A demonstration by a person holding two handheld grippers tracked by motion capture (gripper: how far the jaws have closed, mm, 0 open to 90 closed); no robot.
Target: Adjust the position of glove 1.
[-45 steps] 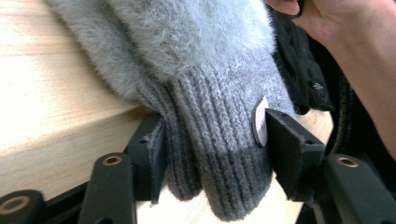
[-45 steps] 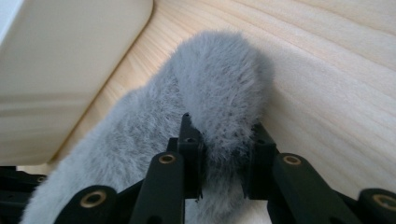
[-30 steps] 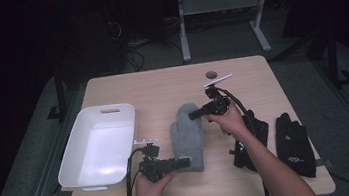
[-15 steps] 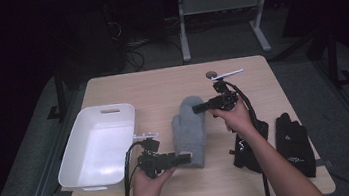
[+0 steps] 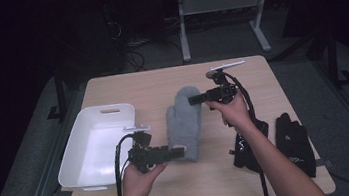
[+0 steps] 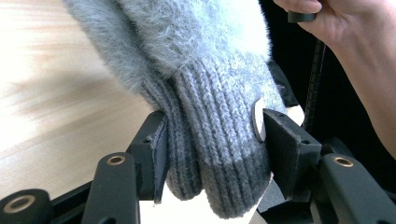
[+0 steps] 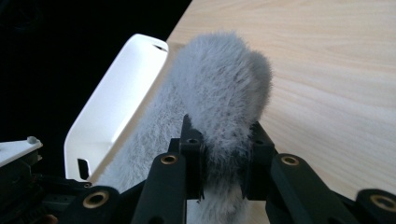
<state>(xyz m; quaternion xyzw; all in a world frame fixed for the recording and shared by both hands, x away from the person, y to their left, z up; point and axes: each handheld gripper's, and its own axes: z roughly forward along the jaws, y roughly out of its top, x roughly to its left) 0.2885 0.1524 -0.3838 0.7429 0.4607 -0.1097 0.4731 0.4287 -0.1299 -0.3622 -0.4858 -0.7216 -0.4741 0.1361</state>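
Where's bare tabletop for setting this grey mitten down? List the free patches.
Free: the far strip of the table beyond the grey mitten, and the near edge between the two forearms. Crowded: white tub at left, black gloves at right.

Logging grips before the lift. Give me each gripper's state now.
Left gripper: closed on the ribbed cuff of the grey mitten.
Right gripper: closed on the mitten's fuzzy fingertip end.
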